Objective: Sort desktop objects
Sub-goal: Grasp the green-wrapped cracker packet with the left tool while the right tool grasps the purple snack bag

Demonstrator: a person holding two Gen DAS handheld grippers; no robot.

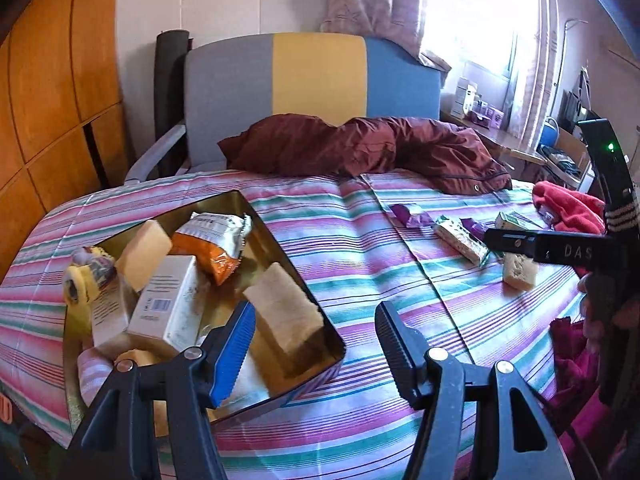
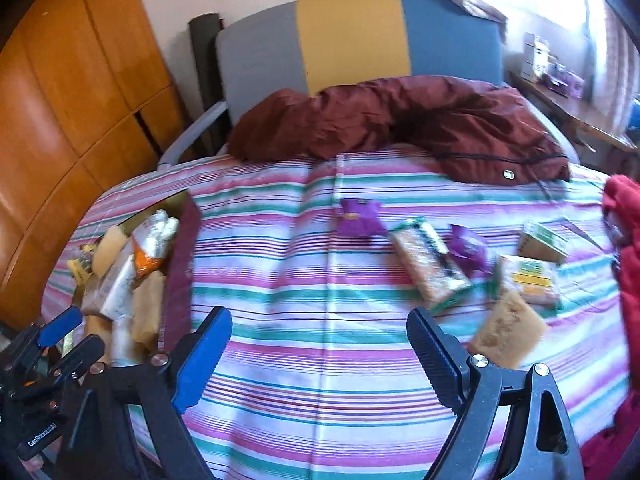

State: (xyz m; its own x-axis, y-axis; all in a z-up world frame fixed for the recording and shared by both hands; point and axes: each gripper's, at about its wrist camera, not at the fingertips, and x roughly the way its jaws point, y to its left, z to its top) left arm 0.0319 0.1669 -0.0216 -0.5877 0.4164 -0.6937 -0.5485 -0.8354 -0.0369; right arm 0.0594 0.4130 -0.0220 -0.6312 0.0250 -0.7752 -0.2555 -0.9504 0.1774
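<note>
Task judged about half done. Tin [image 1: 320, 312] on striped cloth [image 1: 360, 240] filled with about 6 items. Packets [image 2: 432, 268] and sponge [image 2: 506, 330] left loose at right. Left gripper [image 1: 316, 344] and right gripper [image 2: 320, 344] held open, empty.

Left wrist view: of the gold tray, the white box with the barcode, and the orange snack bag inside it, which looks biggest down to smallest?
1. gold tray, easily largest.
2. white box.
3. orange snack bag, though it lies farther from the camera, so these two may be close.
</note>
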